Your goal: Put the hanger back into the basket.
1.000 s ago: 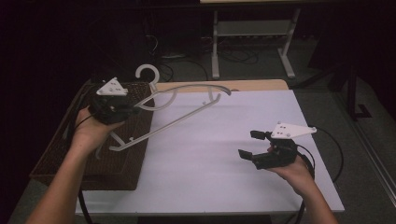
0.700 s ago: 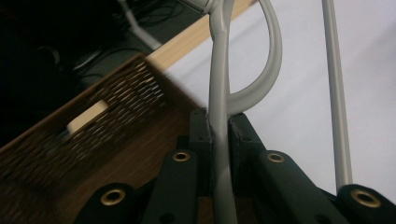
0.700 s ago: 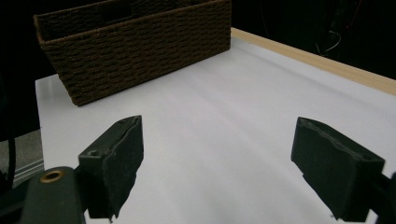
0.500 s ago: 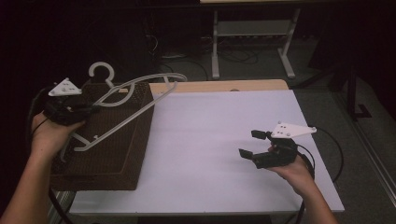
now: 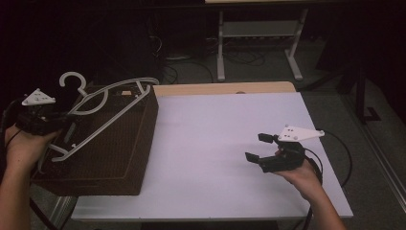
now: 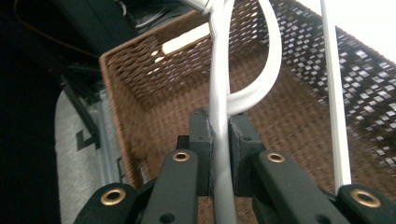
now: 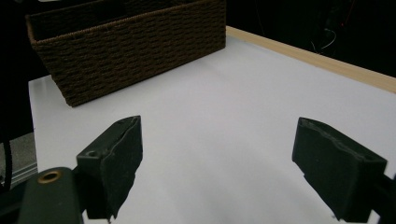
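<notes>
Moved since a second ago: your left hand has carried the white plastic hanger leftward, off the white tabletop and over the brown wicker basket; your right hand has kept its place.
Left gripper: clenched on the hanger; in the left gripper view both black jaws press a white bar of it between them.
Hanger position: it lies tilted across the basket's open top in the high view, hook up at the far left corner, long bar running toward the basket's far right corner. You cannot tell whether it touches the rim.
Basket: sits on the left end of the table, its woven floor visible under the hanger in the left gripper view.
Right gripper: released, jaws spread wide with only bare tabletop between them in the right gripper view; it is held low over the right part of the table, well apart from the basket.
Right hand: grips the tool from below right.
</notes>
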Demonstrator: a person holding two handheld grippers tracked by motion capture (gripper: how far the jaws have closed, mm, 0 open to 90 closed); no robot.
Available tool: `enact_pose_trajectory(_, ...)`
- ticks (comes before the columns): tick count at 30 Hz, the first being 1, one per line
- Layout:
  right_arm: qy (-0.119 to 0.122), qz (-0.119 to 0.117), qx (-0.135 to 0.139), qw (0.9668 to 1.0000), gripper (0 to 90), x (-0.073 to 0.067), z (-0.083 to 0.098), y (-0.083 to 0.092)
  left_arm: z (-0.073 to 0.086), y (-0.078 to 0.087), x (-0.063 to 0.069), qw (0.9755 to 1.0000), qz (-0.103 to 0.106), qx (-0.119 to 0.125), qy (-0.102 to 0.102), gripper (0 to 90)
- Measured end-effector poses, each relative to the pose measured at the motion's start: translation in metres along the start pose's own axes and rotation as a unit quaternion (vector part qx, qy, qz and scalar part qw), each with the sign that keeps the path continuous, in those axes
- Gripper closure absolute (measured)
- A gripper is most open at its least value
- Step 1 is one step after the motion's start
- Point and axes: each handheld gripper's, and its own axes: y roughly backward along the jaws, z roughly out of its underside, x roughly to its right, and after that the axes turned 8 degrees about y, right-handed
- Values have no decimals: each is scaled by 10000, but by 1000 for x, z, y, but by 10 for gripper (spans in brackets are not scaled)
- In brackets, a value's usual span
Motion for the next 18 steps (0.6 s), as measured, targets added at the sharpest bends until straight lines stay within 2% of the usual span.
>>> enact_pose_trajectory(8, -3, 3, -9, 10000, 154, 0, 0, 0, 10, -7, -10, 9997, -188, -143, 77, 824)
enact_pose_trajectory(18, 11, -9, -19, 10000, 154, 0, 0, -1, 20, -20, -14, 9988, -293, -386, 71, 824)
